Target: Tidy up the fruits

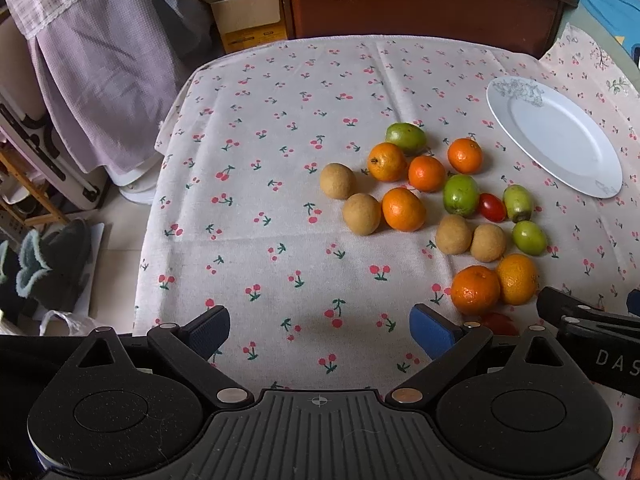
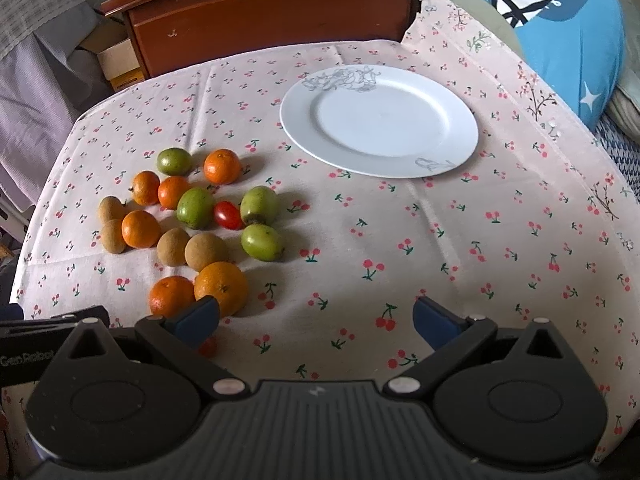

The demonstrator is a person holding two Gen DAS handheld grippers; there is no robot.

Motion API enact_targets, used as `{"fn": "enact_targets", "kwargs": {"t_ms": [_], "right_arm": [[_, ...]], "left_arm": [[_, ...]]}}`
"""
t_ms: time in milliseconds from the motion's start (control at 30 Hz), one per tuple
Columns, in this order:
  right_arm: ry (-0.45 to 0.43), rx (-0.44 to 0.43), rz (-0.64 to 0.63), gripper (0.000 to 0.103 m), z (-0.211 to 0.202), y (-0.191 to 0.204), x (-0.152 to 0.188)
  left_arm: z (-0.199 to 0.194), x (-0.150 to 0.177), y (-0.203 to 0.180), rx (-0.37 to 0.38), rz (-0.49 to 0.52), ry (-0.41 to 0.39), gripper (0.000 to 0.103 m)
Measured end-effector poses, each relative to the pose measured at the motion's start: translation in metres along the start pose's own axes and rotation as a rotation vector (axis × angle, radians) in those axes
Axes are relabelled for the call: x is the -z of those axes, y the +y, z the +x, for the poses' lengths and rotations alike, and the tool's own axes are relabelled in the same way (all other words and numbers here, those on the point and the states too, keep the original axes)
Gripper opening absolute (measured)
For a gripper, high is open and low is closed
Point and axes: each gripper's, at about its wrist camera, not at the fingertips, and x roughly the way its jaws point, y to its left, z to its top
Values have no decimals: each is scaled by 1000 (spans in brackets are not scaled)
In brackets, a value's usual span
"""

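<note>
The fruits [image 2: 192, 224] lie clustered on the cherry-print cloth [image 2: 440, 260], left of the empty white plate [image 2: 380, 120]. Only the left view shows slippers [image 1: 52, 260] on the floor. Left gripper [image 1: 320, 330] and right gripper [image 2: 316, 320] gape wide, holding nothing.

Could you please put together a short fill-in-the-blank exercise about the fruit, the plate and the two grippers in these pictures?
1. The white plate holds ____ fruit.
2. The cherry tomato lies between two ____ fruits.
3. The tablecloth is printed with small red ____.
4. The left gripper and the right gripper both have their jaws ____, with nothing between them.

Missing words: no; green; cherries; open
</note>
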Motion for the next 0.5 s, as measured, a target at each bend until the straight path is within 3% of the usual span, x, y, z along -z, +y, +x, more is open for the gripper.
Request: {"fn": "enact_targets", "kwargs": {"t_ms": [500], "right_arm": [[-6,12,-19,102,-1,5,1]], "left_arm": [[1,0,-3,-21,13,-3,98]]}}
